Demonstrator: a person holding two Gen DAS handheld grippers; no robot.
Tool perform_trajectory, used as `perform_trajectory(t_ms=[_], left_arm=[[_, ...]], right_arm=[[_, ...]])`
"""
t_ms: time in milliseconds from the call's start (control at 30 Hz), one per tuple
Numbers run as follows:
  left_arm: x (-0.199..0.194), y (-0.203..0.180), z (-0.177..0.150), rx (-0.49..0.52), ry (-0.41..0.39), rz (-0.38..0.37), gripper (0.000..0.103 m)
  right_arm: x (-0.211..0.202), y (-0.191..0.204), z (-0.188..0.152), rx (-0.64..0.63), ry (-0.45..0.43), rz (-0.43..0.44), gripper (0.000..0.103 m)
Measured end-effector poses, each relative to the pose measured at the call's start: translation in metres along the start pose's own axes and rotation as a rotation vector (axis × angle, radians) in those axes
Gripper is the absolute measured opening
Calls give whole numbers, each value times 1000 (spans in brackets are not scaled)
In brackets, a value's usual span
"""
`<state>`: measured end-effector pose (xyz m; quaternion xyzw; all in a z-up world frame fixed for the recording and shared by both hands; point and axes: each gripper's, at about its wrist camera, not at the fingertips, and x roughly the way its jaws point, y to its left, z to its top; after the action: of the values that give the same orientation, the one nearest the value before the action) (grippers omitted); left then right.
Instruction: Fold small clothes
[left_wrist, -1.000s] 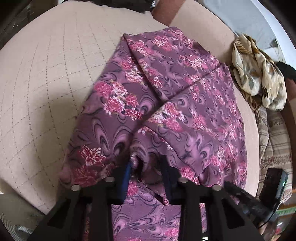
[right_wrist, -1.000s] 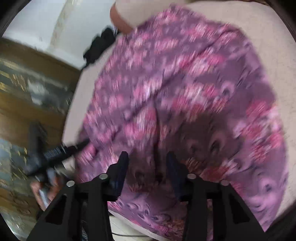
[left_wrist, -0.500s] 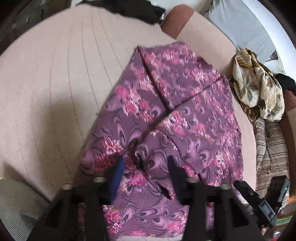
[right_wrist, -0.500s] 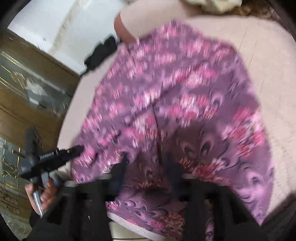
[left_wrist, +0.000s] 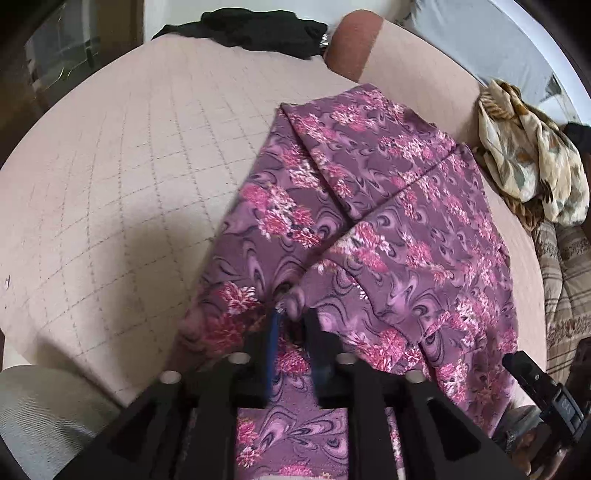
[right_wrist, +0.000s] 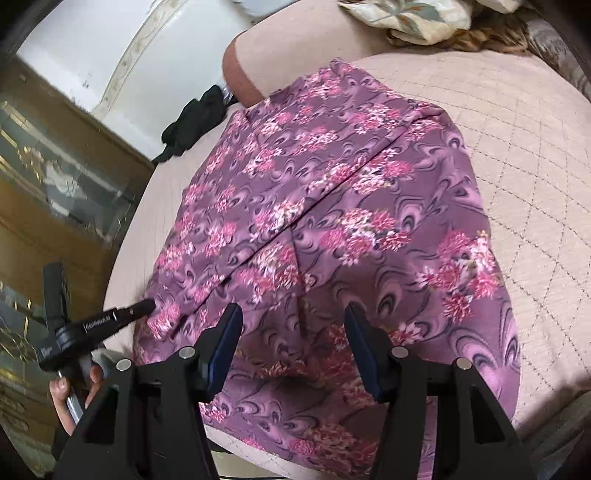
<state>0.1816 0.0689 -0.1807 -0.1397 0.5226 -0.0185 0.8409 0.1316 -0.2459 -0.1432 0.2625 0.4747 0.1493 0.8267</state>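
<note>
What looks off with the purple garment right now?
The purple garment lies crooked: its near part spills over the cushion edge. The left gripper pinches a bunched fold; the right gripper is open.

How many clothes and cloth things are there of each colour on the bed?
Purple cloth with pink flowers: 1, its near edge pinched in the left gripper.
Black crumpled cloth: 1
Cream and brown leaf-print cloth: 1
Total: 3
The right gripper is open above the purple cloth.
</note>
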Motion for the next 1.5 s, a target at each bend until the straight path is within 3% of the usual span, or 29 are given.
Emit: perform_trajectory(t_ms=[133, 167, 333, 400, 600, 767, 867, 967, 1000, 1100, 1133, 1167, 1200, 1233, 1333, 1400, 1500], left_arm=[[-32, 2, 19, -18, -53, -103, 54], [-41, -1, 29, -6, -77, -108, 57], [-65, -30, 87, 96, -189, -63, 77], [-58, -40, 110, 124, -216, -44, 78], [12, -80, 185, 212, -163, -27, 78], [86, -102, 254, 276, -116, 12, 78], [138, -102, 298, 242, -45, -13, 78], [180, -102, 321, 212, 25, -39, 78], [194, -101, 326, 198, 50, -46, 76], [218, -99, 336, 149, 96, -59, 49], [217, -101, 338, 155, 82, -51, 29], [217, -104, 340, 169, 98, -65, 14], [216, -105, 342, 178, 127, -69, 6], [210, -104, 345, 179, 115, -46, 4], [179, -90, 362, 140, 30, -61, 3], [169, -80, 371, 100, 16, -102, 3], [191, -87, 366, 144, 27, -5, 4]], right_arm=[[-18, 6, 34, -8, -45, 20, 58], [-26, 8, 49, -12, -68, 31, 62], [-41, 12, 103, -65, -136, -10, 77], [-34, 11, 125, -94, -131, -19, 78], [13, -9, 201, -89, -82, 8, 78], [71, -29, 261, -103, -23, -32, 78], [105, -45, 299, -91, 11, -52, 78], [135, -57, 330, -75, 49, -63, 76], [146, -62, 343, -57, 68, -71, 76], [171, -69, 371, -9, 98, -61, 66], [179, -70, 377, -9, 111, -72, 61], [186, -71, 381, -2, 127, -94, 42], [194, -73, 384, 7, 161, -108, 27], [193, -75, 386, 10, 161, -120, 12], [171, -76, 391, -16, 103, -119, 10], [161, -84, 393, 8, 87, -112, 10], [176, -88, 389, 3, 114, -181, 10]])
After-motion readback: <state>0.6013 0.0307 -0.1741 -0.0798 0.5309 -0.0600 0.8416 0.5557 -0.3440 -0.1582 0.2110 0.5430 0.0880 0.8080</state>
